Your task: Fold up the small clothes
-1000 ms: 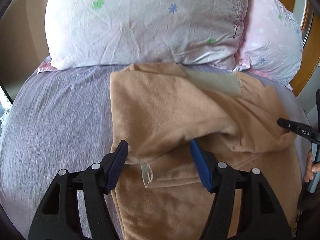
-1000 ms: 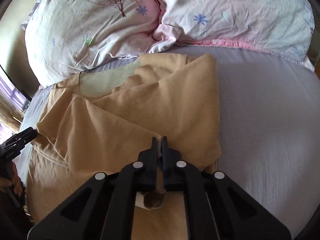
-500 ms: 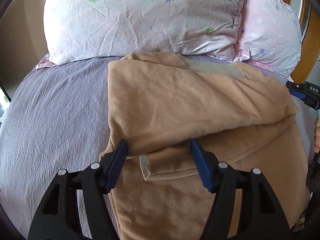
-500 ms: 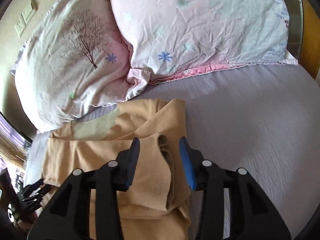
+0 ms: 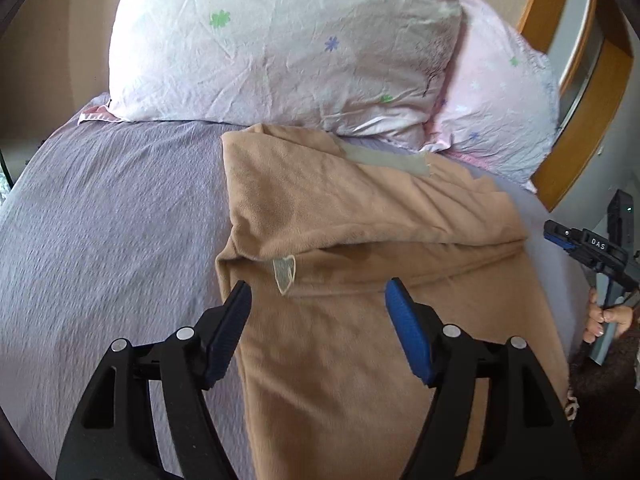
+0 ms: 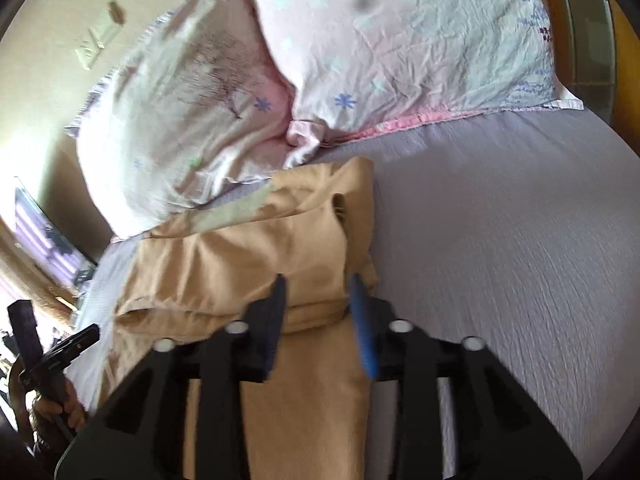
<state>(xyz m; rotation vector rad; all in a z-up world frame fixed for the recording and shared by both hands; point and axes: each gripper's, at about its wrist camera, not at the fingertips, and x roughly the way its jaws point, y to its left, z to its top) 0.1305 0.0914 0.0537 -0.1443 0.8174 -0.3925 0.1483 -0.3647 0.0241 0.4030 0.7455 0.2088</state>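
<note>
Lying folded on a lilac bedsheet [image 5: 104,216], a tan garment [image 5: 360,216] has its upper half doubled over, a pale label [image 5: 285,274] at the fold. Left gripper [image 5: 318,300] hovers over it, fingers wide apart and empty; right gripper [image 6: 320,300] hangs at its 3 o'clock edge, fingers likewise apart. Two floral pillows [image 5: 280,44] sit at 12 o'clock, against a wooden headboard [image 5: 576,92].

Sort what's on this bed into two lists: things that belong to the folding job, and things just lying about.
Part of the job:
tan garment, partly folded
left gripper, open over it
right gripper, open at its edge

Just there:
white floral pillow
pink floral pillow
lilac bedsheet
wooden headboard
</note>
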